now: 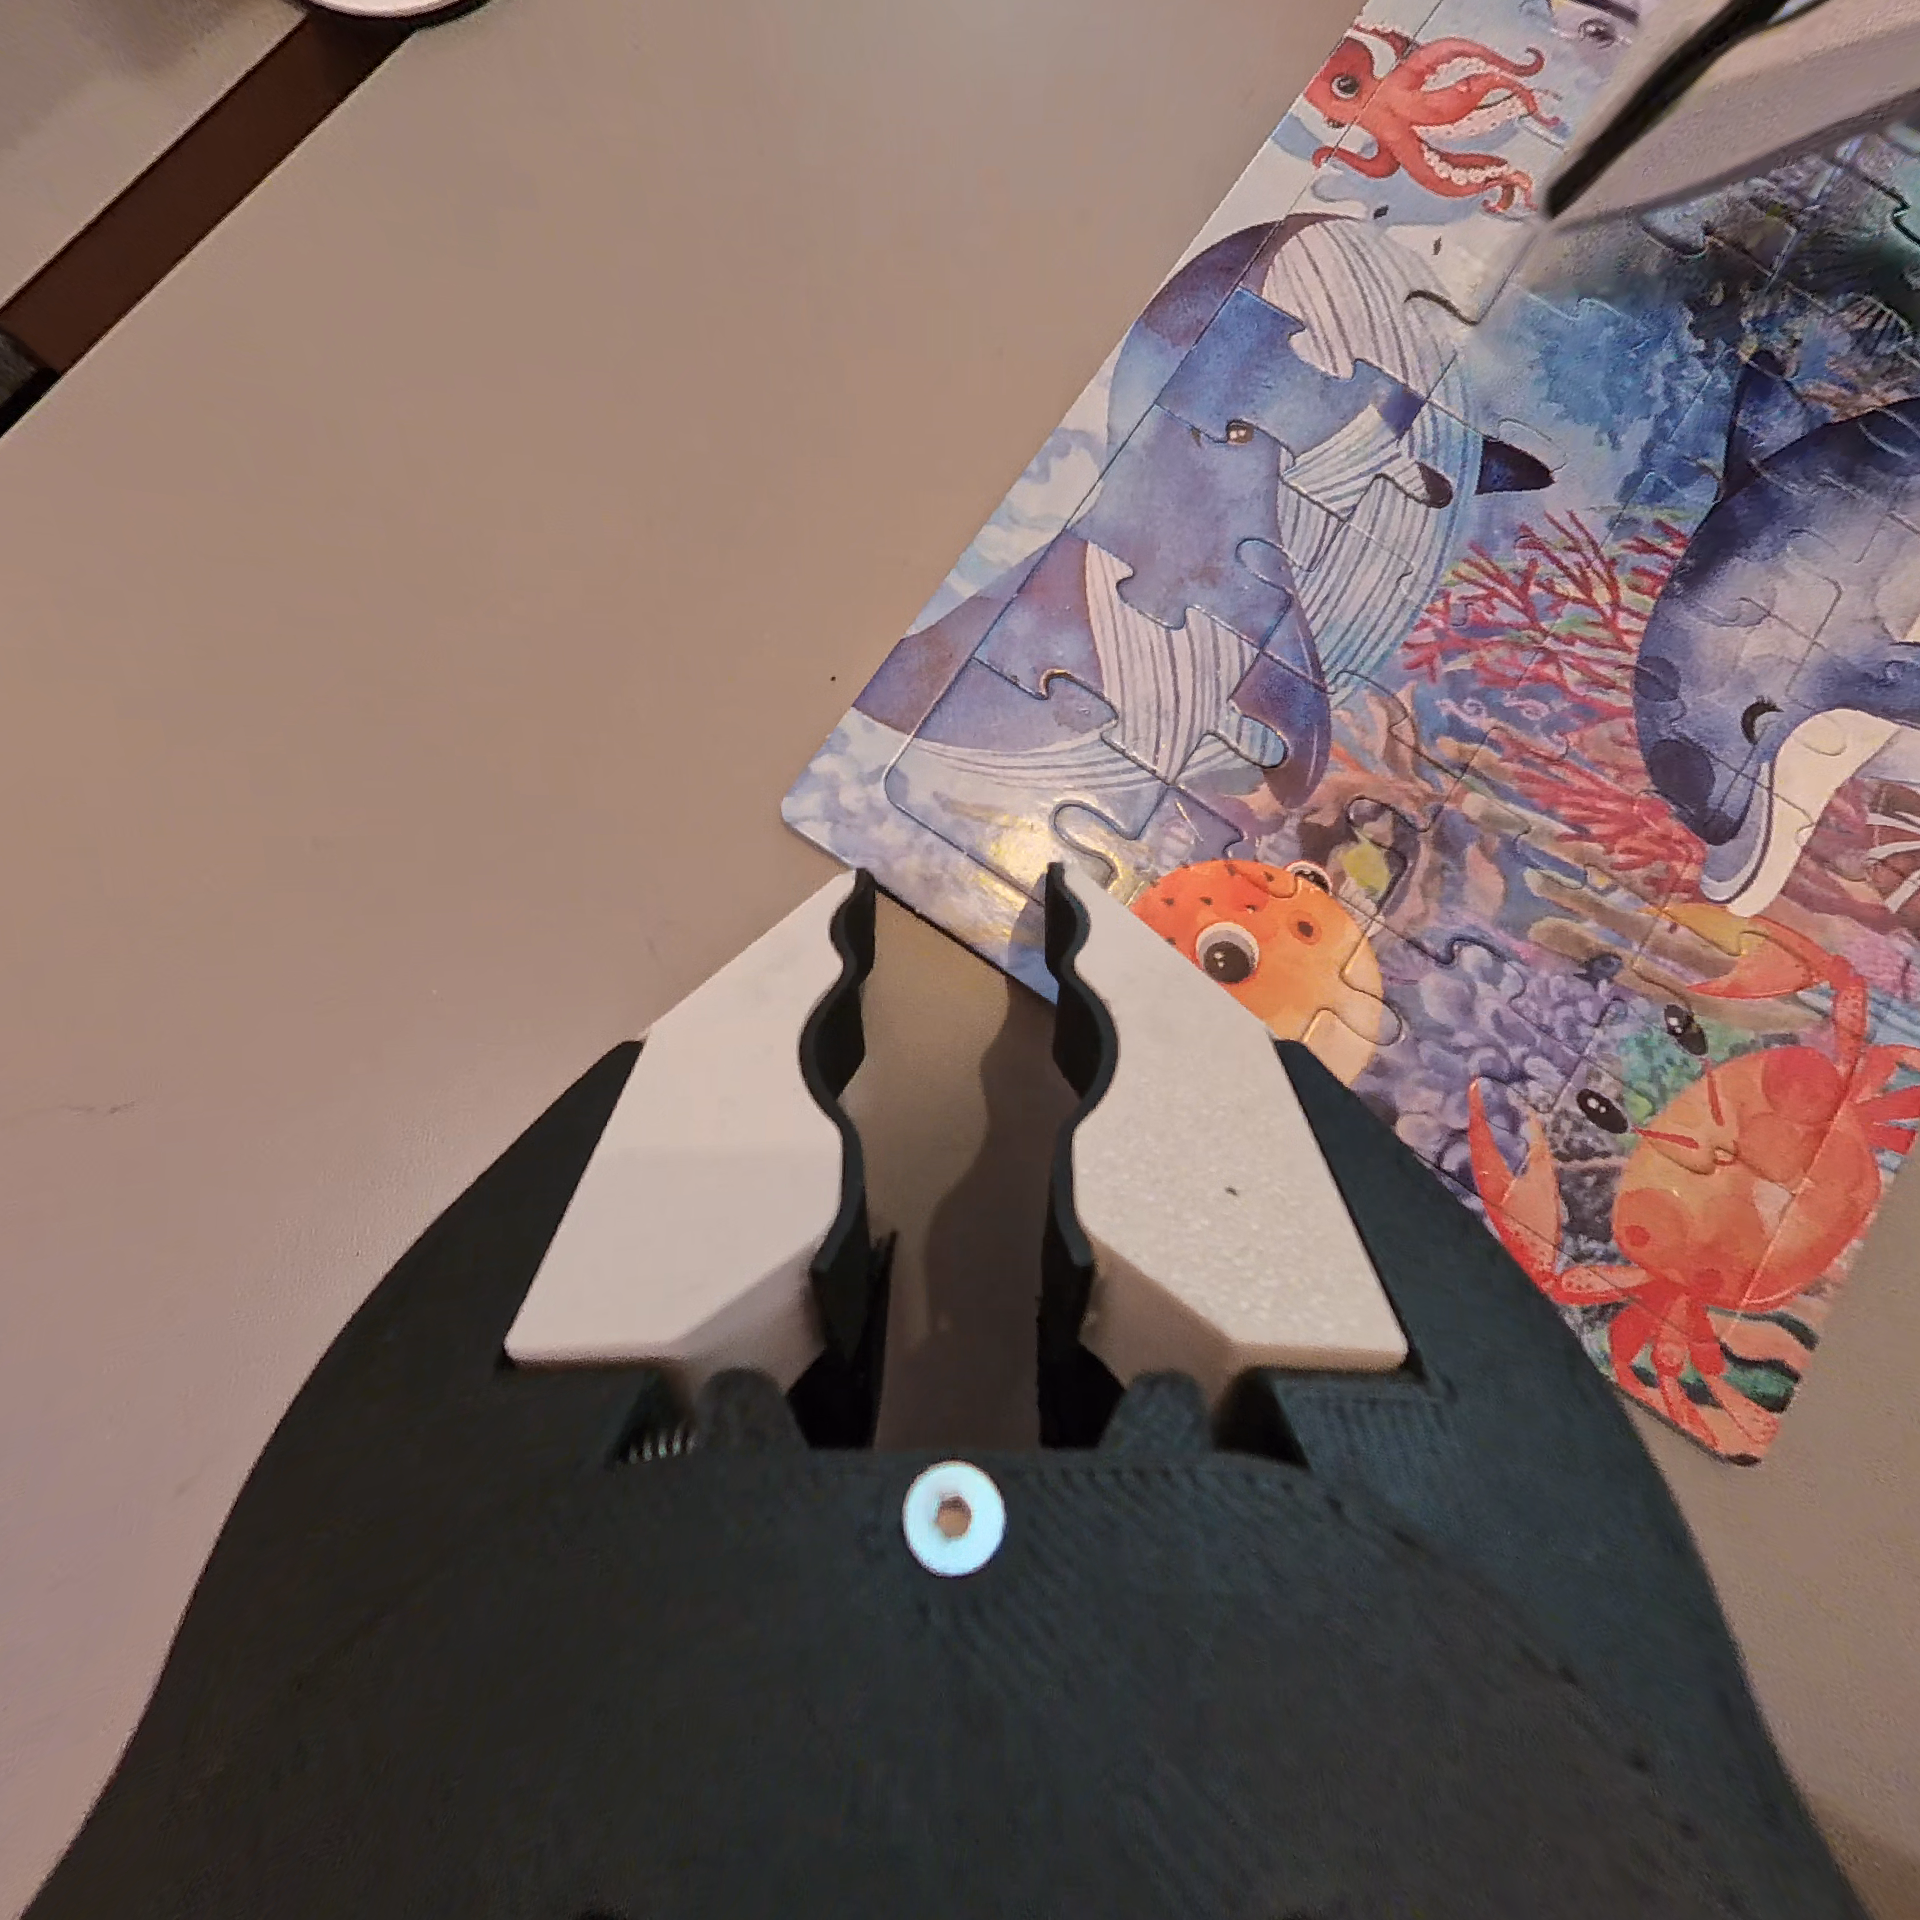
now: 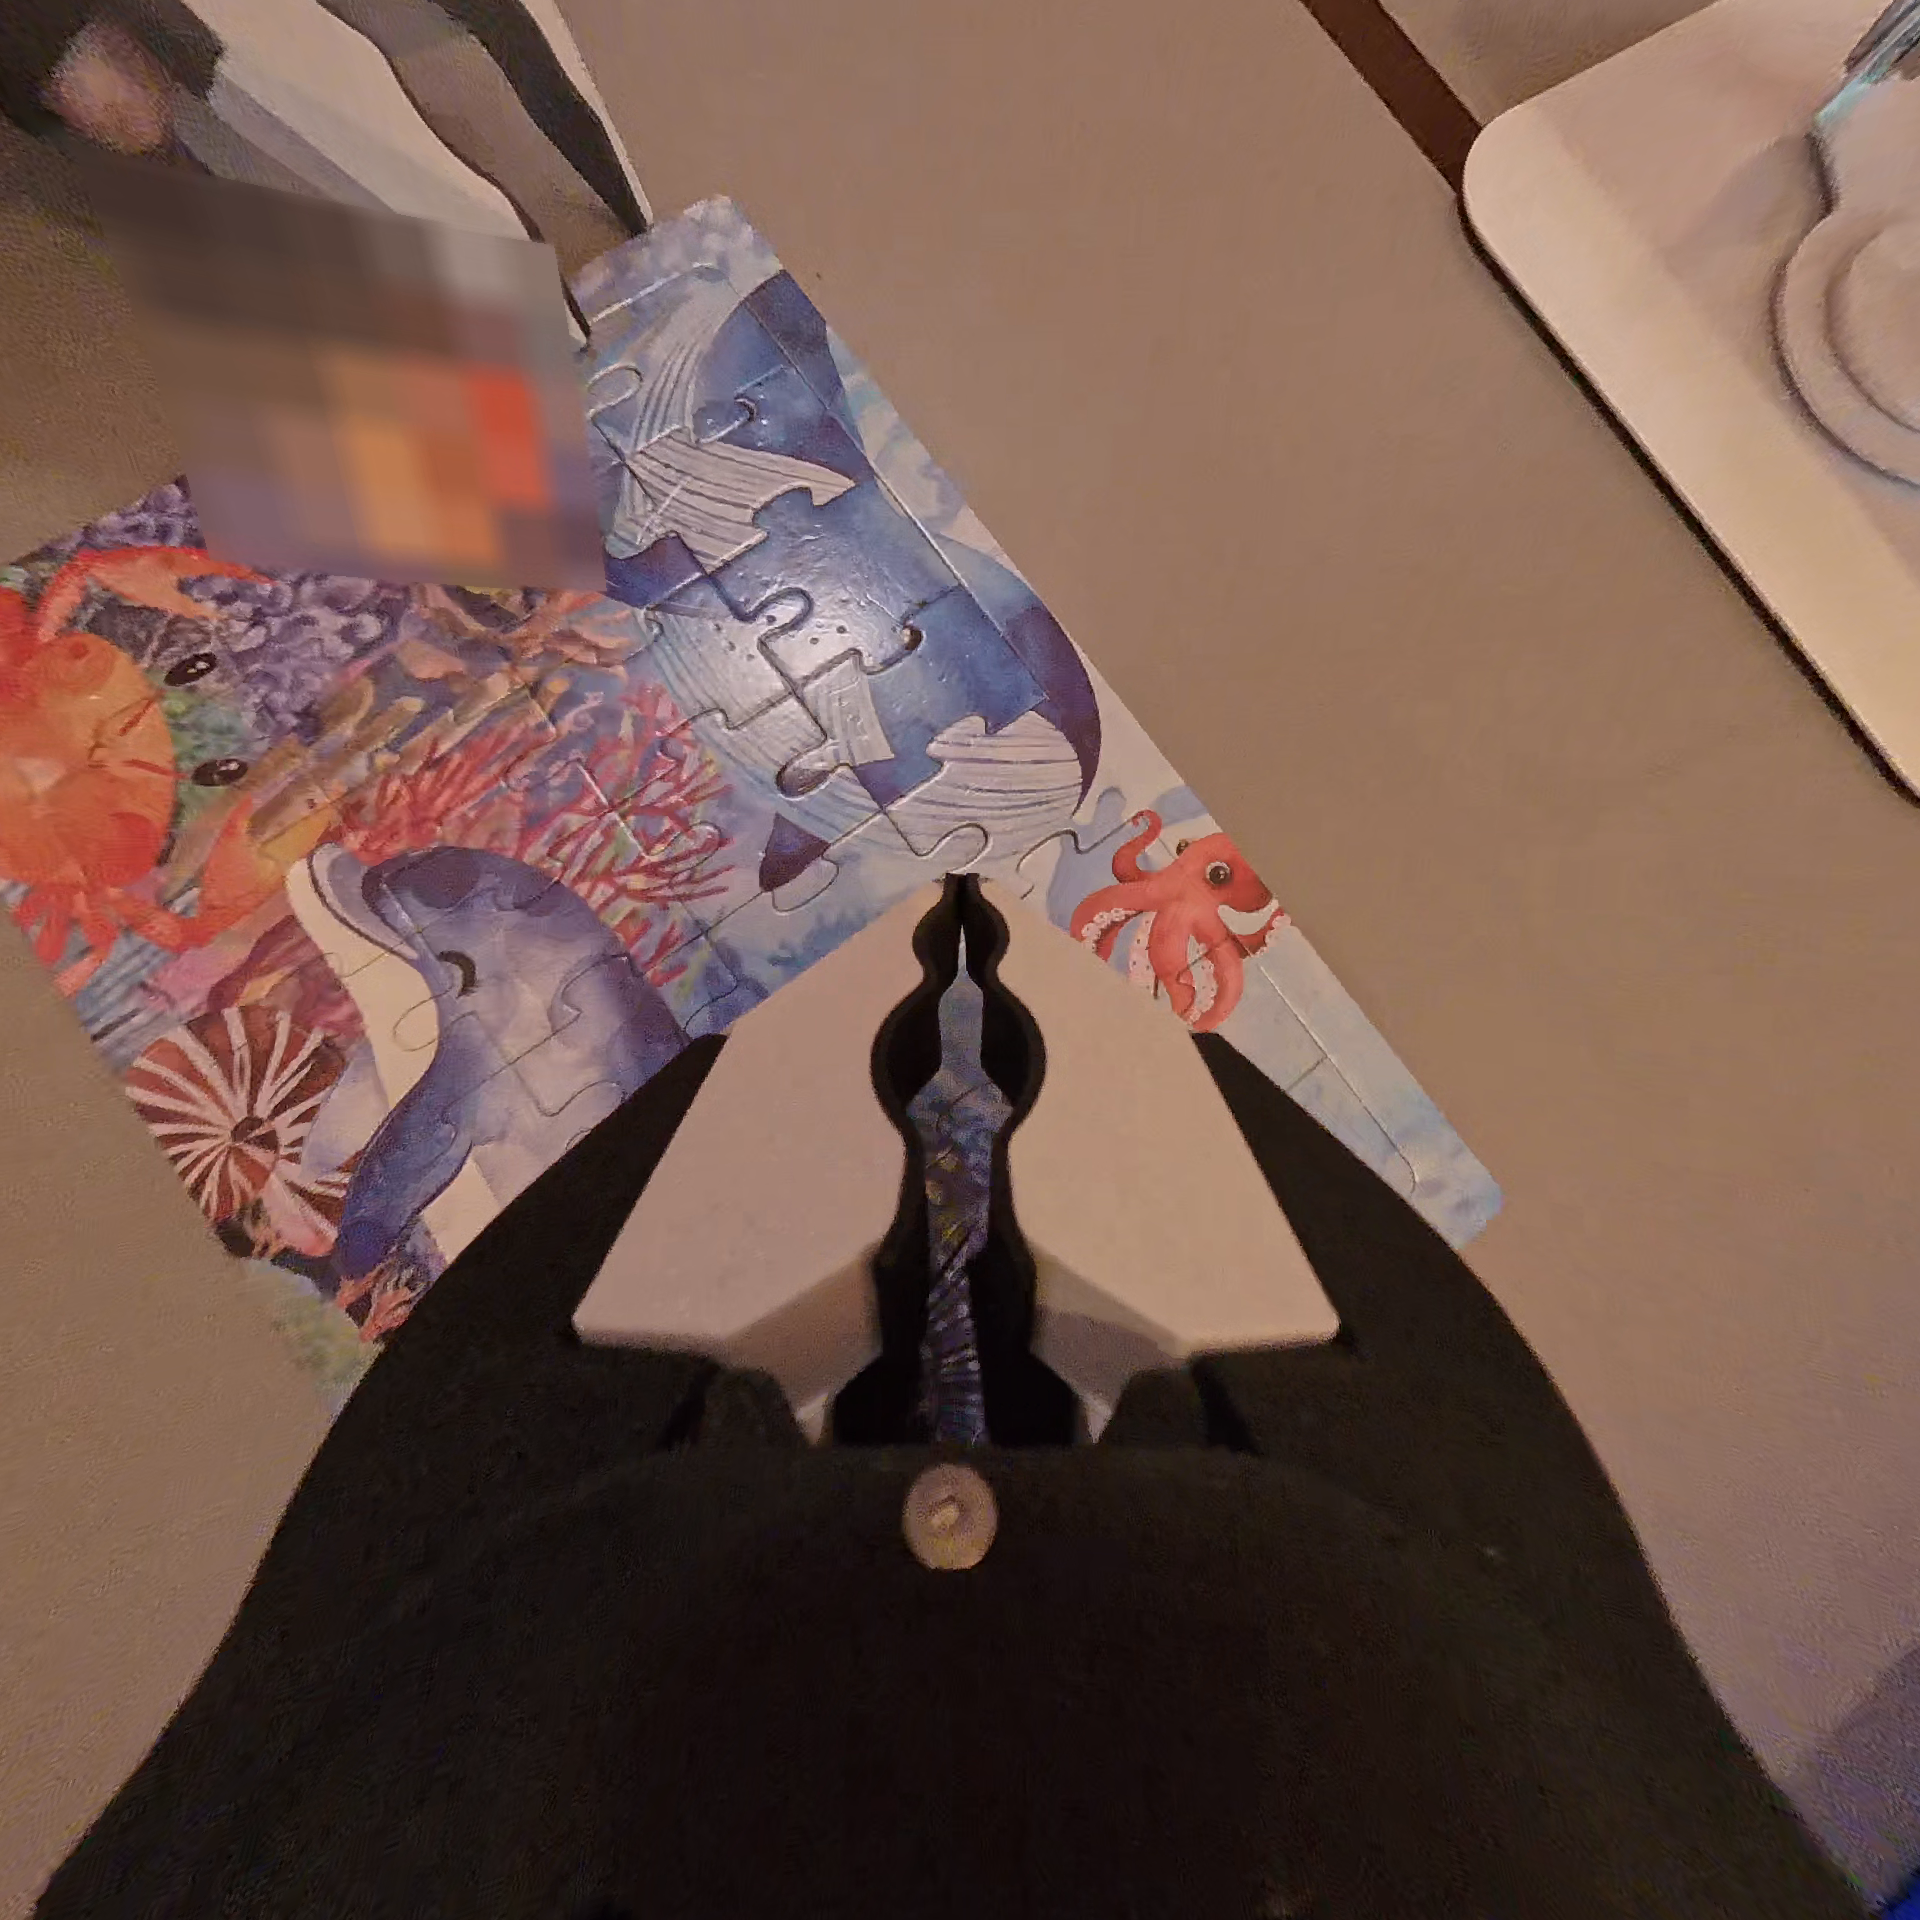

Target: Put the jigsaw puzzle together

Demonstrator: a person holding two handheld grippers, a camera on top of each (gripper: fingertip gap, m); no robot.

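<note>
The sea-animal jigsaw puzzle (image 1: 1455, 623) lies flat in its frame on the beige table (image 1: 416, 520), its pieces fitted together. My left gripper (image 1: 956, 894) is open at the puzzle's near corner. One fingertip (image 1: 1060, 914) is over the frame's edge by the orange fish, the other (image 1: 857, 914) over bare table, and nothing is between them. My right gripper (image 2: 958, 883) is shut, its tips together over the puzzle (image 2: 831, 623) between the whale and the red octopus (image 2: 1184, 914). It also shows blurred in the left wrist view (image 1: 1714, 114).
A white tray (image 2: 1662, 312) with a round pale object stands at the back right in the right wrist view. A dark gap (image 1: 208, 177) runs along the table's far left edge. The left gripper's fingers (image 2: 520, 135) show at the puzzle's far corner.
</note>
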